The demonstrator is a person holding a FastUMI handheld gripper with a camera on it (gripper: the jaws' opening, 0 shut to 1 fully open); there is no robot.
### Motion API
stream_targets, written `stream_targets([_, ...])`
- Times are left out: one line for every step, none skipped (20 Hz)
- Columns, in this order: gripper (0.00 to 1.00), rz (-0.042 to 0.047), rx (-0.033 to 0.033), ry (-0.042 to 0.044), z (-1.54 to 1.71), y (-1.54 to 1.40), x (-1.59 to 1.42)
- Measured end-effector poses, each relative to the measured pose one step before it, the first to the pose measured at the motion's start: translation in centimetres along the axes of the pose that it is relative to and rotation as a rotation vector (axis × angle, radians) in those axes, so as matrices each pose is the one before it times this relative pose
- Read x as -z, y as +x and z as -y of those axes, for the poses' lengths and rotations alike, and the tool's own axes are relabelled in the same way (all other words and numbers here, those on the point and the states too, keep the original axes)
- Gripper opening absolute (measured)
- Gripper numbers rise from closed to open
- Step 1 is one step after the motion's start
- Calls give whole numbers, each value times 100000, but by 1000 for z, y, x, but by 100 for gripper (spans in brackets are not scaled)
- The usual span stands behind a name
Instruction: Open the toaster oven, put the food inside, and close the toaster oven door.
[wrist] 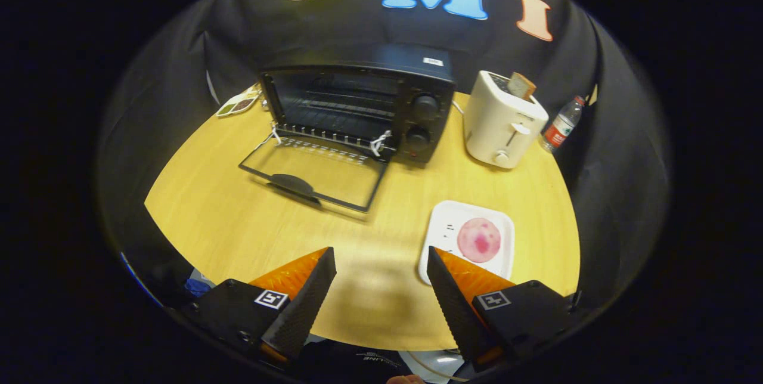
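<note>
One of the three steps is looking done: the toaster oven (357,107) is standing at the far side of the round wooden table (238,223) with its glass door (313,172) lying fully dropped, flat toward the near side, handle resting close to the tabletop, and the cavity with its wire rack is showing empty. Two steps are remaining, by my reading: loading the food and shutting the door. The food, a round pink patty (478,240), is sitting on a white square plate (444,226) on the near right of the table, well apart from the oven and to the right of the open door. The gripper (381,262) is hovering over the near edge with its fingers spread wide and pinching nothing; the right finger is overlapping the near left corner of the plate in this view, though whether it is touching I cannot tell. A white pop-up toaster (501,124) with a slice of bread is standing to the right of the oven, and a water bottle (561,124) is leaning further right. Reaching the patty is likely calling for a shift to the right.
</note>
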State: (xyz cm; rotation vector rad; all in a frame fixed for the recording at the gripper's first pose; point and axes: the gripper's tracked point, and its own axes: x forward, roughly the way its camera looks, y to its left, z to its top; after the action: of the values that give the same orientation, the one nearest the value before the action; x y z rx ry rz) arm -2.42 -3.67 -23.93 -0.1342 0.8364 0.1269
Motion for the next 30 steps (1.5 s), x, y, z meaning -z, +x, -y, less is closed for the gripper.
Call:
stream_targets([99,-85,1984,2867,1830,-115,54])
stream_targets([99,-503,1618,3371,1659,124,313])
stream_targets([99,-762,1667,3439,1774,197,207])
stream_targets([99,-1111,1531,3076,1642,370,266])
stream_targets([99,-1446,1312,2014,1667,556,303])
stream_targets([99,-2093,889,1414,1529,654,305])
stream_targets([99,-2345,552,991,1447,649,319])
stream_targets([98,-2369,-248,841,1175,814,268])
stream_targets([99,-2664,-220,680,1147,816,212])
stream_targets([99,-2456,-400,674,1058,873,203])
stream_targets([99,-2585,-783,693,890,951,153])
stream_targets([99,-2732,-715,357,753,910,200])
stream_targets([99,-3227,-716,45,659,1035,147])
stream_targets([99,-3206,-546,4,616,924,367])
stream_targets([99,-2999,-561,97,517,750,213])
stream_targets([99,-2819,-674,136,239,598,272])
stream_targets([97,-2718,-1218,67,153,462,145])
stream_targets([94,-2149,-1115,63,12,441,117])
stream_targets([92,-3056,166,553,215,208,189])
stream_targets([89,350,-488,1272,-121,405,-455])
stream_targets([79,-2431,-1009,1683,-343,107,152])
stream_targets([69,-1384,564,35,203,-384,-216])
stream_targets([59,-2201,-1374,-193,-259,-53,-26])
stream_targets([49,-2129,-2702,1133,-589,184,-57])
stream_targets([39,-1977,-1782,2240,-460,115,165])
stream_targets([14,-1185,-306,1915,-32,186,61])
stream_targets([17,-1117,-841,1233,62,-117,30])
stream_targets([17,-453,-1933,2431,-194,498,88])
stream_targets([10,142,-2104,1635,-74,-871,-35])
stream_targets([6,-134,-2929,1116,125,389,48])
